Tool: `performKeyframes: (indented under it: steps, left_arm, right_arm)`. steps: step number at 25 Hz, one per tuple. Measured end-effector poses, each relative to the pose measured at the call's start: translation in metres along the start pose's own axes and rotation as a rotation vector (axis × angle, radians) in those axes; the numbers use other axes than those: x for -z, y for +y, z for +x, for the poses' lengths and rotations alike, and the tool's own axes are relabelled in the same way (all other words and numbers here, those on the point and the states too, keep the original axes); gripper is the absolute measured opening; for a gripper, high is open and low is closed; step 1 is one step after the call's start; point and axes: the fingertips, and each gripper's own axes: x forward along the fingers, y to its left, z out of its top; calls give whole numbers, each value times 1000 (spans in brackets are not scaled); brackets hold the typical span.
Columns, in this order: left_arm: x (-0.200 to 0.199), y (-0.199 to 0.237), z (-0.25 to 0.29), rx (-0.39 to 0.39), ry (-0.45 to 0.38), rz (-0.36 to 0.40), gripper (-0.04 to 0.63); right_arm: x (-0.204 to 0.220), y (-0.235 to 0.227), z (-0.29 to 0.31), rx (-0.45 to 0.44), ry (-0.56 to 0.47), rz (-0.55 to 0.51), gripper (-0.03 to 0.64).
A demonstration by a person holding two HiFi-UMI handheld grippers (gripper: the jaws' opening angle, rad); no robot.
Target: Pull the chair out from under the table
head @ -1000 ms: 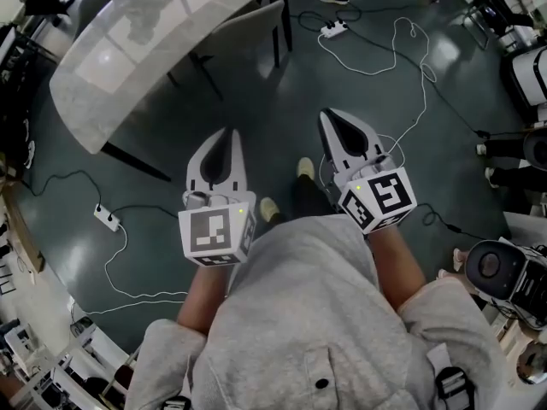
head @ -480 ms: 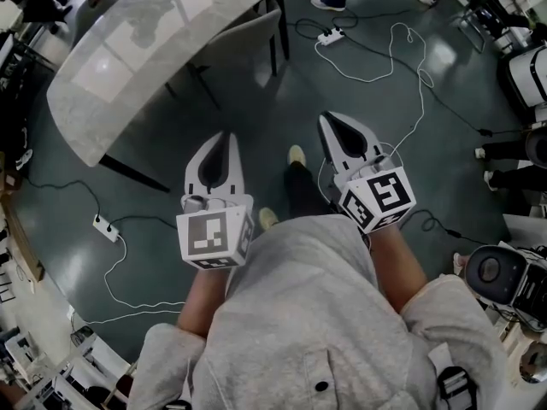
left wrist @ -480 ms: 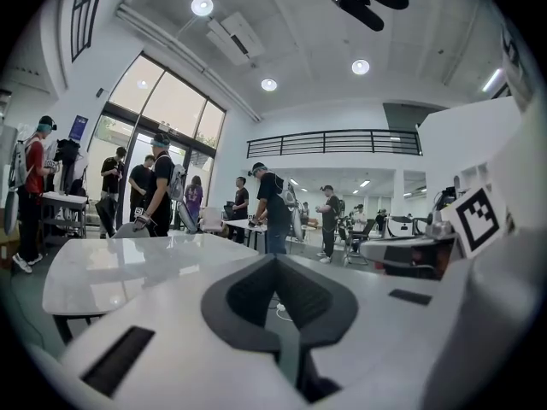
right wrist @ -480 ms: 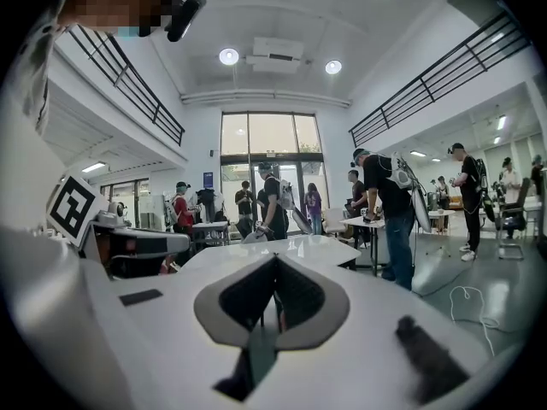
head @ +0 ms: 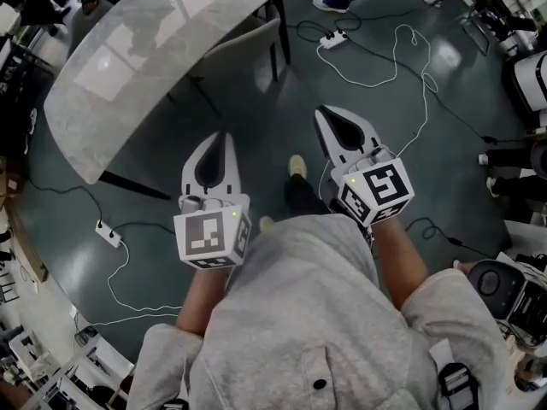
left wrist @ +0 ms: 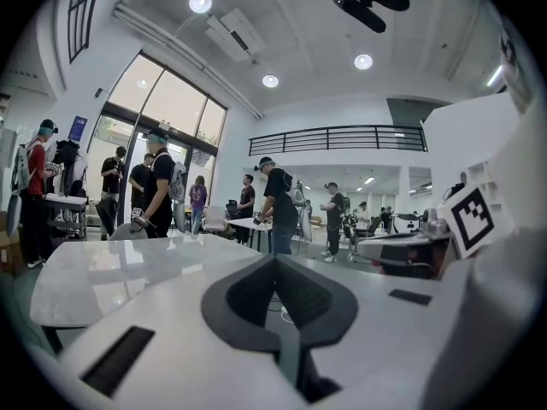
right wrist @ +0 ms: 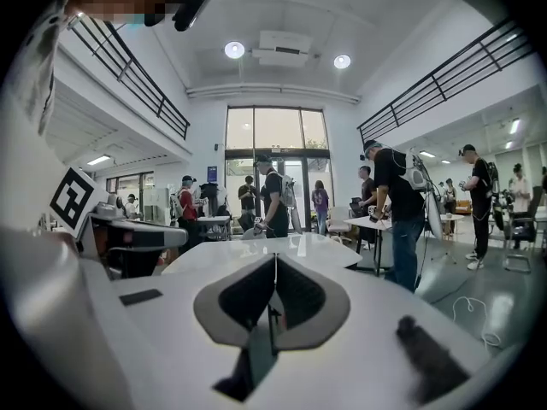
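Left: white marble-look table with a curved edge (head: 120,67), its long axis slanting from lower left to upper right.
Grey padded chair (head: 244,45): tucked under the table's right edge, its pale panel lying along that edge, dark legs on the grey floor (head: 256,118), well ahead of both grippers.
Left gripper (head: 224,137): fingers closed, empty.
Right gripper (head: 329,112): fingers closed, empty.
The gripper views show the tabletop level, with standing people behind it. The chair shows only in the head view.
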Motion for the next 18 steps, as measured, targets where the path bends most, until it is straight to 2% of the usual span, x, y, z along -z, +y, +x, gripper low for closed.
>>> performKeyframes:
  steps: [18]
  left_arm:
    - [-28,7,150,-33,52,16,15]
  right_arm:
    - [-11,-114,100,-51,38,56,25]
